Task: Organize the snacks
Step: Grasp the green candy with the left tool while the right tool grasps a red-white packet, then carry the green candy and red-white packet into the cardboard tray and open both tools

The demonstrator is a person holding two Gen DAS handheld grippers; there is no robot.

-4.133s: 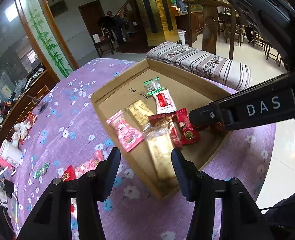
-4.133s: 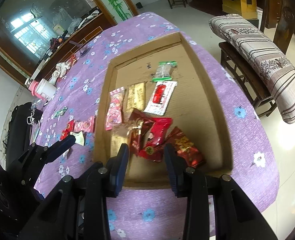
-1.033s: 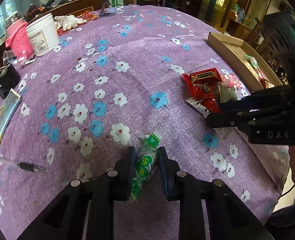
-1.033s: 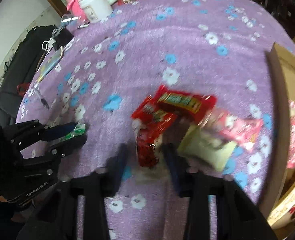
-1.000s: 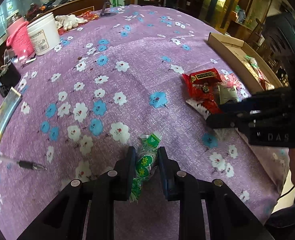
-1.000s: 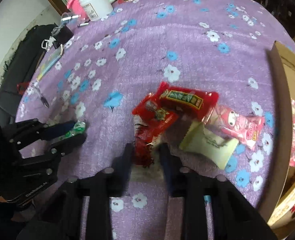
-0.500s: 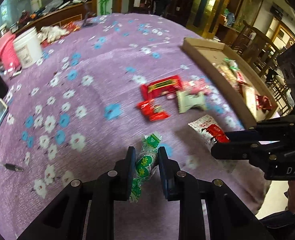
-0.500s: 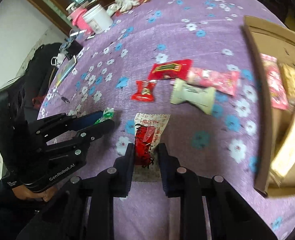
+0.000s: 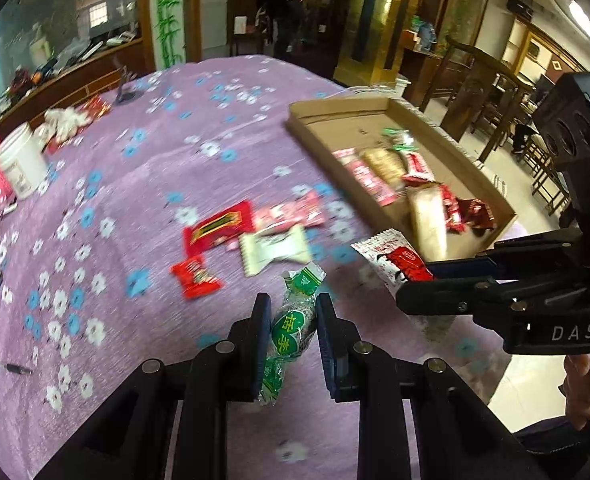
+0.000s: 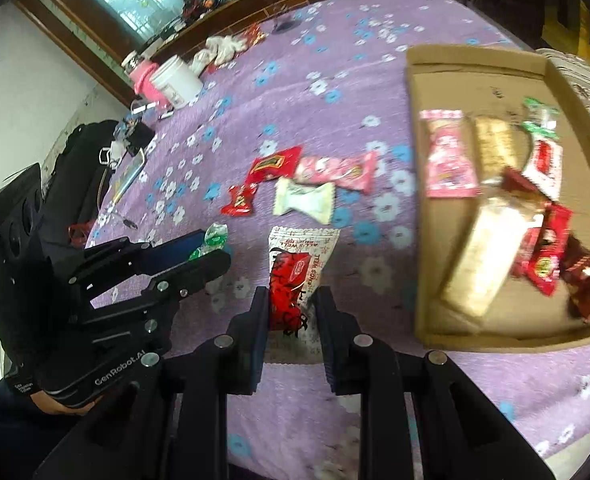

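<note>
2 grippers tilted down over the purple tablecloth (image 9: 143, 184): left gripper (image 9: 291, 320) clamped on a green candy (image 9: 293, 326), right gripper (image 10: 291, 304) on a red-and-white packet (image 10: 295, 276).

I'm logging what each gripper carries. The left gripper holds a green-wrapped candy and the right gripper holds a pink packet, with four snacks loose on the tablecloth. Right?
Not quite. The right gripper holds a white packet with a red picture, not a pink one, as the right wrist view shows. The left gripper does hold the green-wrapped candy, and four snacks lie loose on the tablecloth.
</note>
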